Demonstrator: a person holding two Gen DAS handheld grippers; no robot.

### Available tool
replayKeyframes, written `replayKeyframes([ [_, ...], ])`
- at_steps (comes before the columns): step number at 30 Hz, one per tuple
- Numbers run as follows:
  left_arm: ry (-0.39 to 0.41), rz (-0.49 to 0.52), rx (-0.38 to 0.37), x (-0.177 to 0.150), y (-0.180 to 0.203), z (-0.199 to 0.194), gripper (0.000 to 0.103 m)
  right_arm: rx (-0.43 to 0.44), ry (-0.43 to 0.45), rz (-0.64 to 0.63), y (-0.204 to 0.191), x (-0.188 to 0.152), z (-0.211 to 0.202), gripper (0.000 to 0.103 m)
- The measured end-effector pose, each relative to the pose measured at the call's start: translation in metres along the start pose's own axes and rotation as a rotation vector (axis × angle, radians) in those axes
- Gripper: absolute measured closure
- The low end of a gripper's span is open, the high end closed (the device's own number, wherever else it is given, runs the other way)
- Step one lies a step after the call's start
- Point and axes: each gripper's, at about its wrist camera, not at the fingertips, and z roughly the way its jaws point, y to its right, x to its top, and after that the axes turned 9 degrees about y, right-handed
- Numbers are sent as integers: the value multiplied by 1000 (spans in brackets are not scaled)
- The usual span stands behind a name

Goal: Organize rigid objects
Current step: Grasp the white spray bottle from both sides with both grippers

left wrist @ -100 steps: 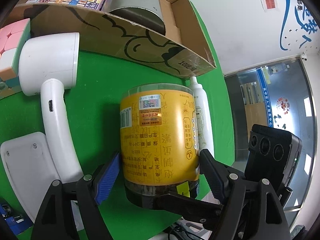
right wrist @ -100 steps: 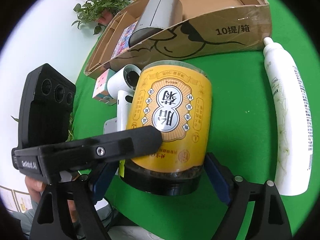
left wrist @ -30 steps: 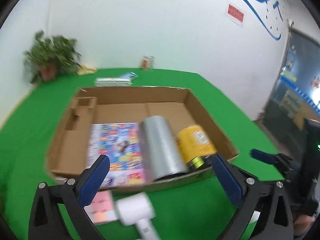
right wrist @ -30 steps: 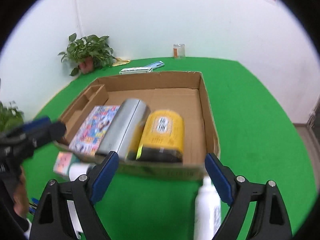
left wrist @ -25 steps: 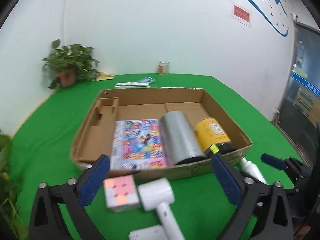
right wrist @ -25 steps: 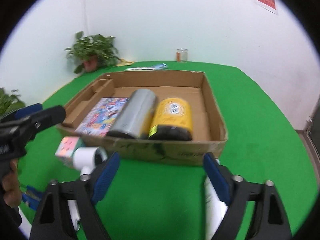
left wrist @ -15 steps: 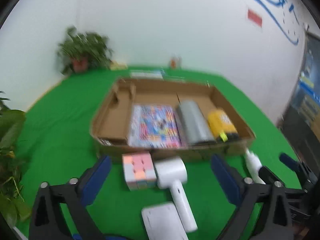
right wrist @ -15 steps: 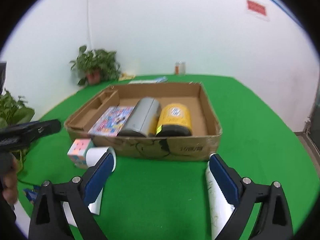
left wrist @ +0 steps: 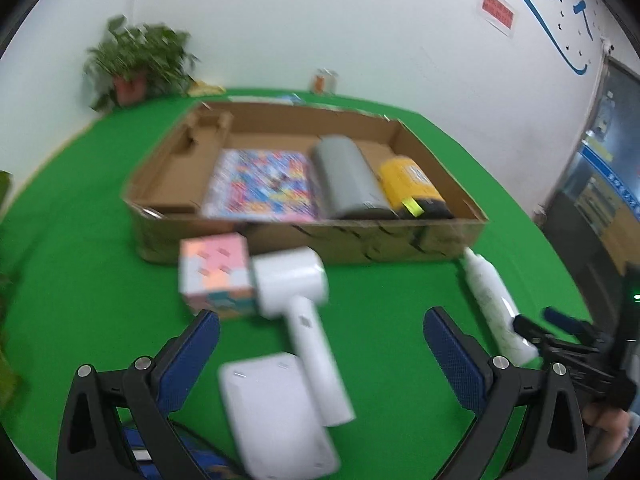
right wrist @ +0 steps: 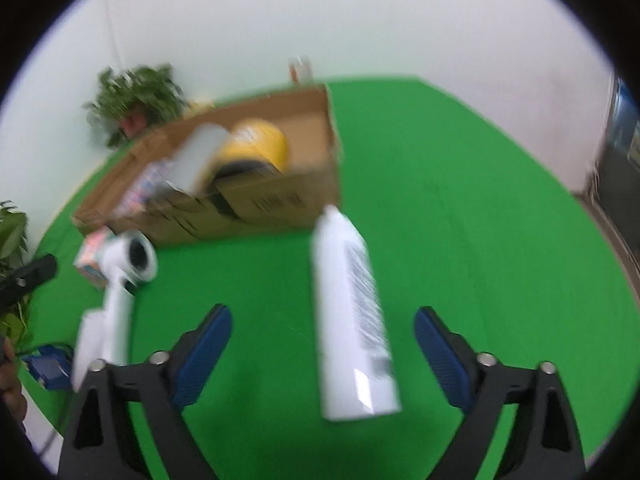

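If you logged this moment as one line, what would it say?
left gripper: open, empty | right gripper: open, over white plastic bottle | yellow jar: in cardboard box

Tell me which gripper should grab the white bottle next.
Right. The right gripper is open with the white bottle lying between its fingers; the left gripper is open over the hair dryer.

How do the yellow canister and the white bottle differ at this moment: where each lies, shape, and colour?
The yellow canister lies inside the cardboard box, next to a grey cylinder; the white bottle lies outside the box on the green table.
The canister is short and wide; the bottle is long and slim, narrowing at its box-side end.
The canister is yellow with a dark end; the bottle is white with printed text.
Both lie on their sides, ungripped.
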Motion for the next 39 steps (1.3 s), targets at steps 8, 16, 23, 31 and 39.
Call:
replayKeyframes([
  [8, -94, 39, -99, -7, 31, 26, 0, 27, -64, -29, 13, -23, 12, 60],
  [16, -215, -20, -293, -5, 52, 50, 1, -38, -71, -224, -5, -32, 4, 60],
  [23, -344, -29, -389, -15, 73, 79, 1, 168, 6, -304, -48, -45, -24, 46],
  [31, -427, -77, -315, -26, 68, 106, 9, 368, -84, -41, -43, -36, -8, 30],
  [39, -489, -37, -302, -24, 77, 116, 41, 435, -177, -34, -69, -42, 11, 40],
])
